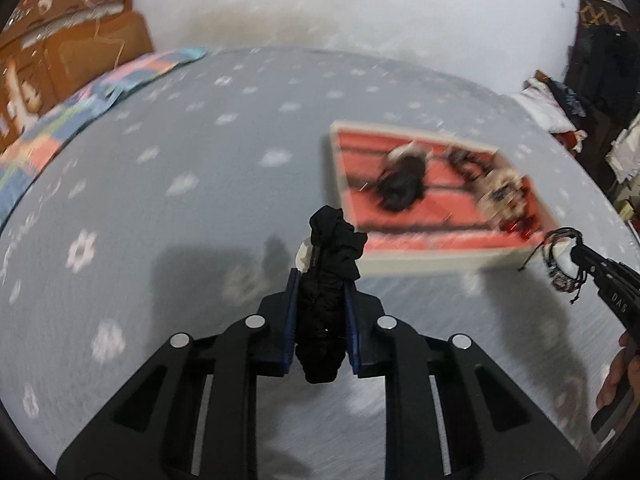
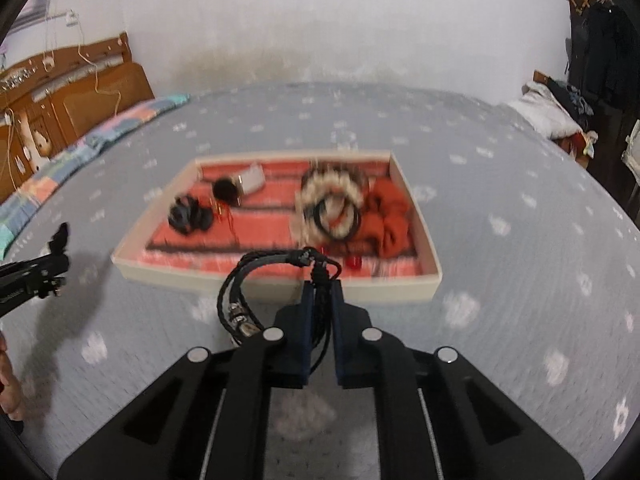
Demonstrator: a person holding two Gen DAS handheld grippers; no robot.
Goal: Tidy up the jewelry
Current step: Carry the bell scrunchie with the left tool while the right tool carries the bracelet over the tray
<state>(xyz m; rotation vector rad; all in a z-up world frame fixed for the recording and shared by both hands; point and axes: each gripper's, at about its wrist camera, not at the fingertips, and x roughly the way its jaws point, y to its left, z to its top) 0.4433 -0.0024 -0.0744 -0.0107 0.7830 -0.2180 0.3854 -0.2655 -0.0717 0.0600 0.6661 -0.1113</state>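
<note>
My left gripper (image 1: 320, 280) is shut on a black fabric scrunchie (image 1: 330, 280), held above the bed left of the tray. My right gripper (image 2: 321, 286) is shut on a black cord bracelet (image 2: 256, 276) whose loop hangs to the left, just before the tray's near wall. The cream tray (image 2: 416, 284) has a red lining and holds several pieces: a black scrunchie (image 2: 188, 216), a beaded bracelet (image 2: 332, 192), black rings and an orange scrunchie (image 2: 388, 216). The tray (image 1: 424, 264) shows blurred in the left wrist view, with the right gripper (image 1: 576, 252) and bracelet (image 1: 560, 264) at its near right corner.
The bed has a grey sheet with white flowers (image 2: 520, 320). A patchwork blanket (image 2: 100, 140) and a wooden headboard (image 2: 72, 92) lie at the left. Clothes and dark furniture (image 2: 592, 80) stand at the right. The left gripper (image 2: 56, 256) shows at the left edge of the right wrist view.
</note>
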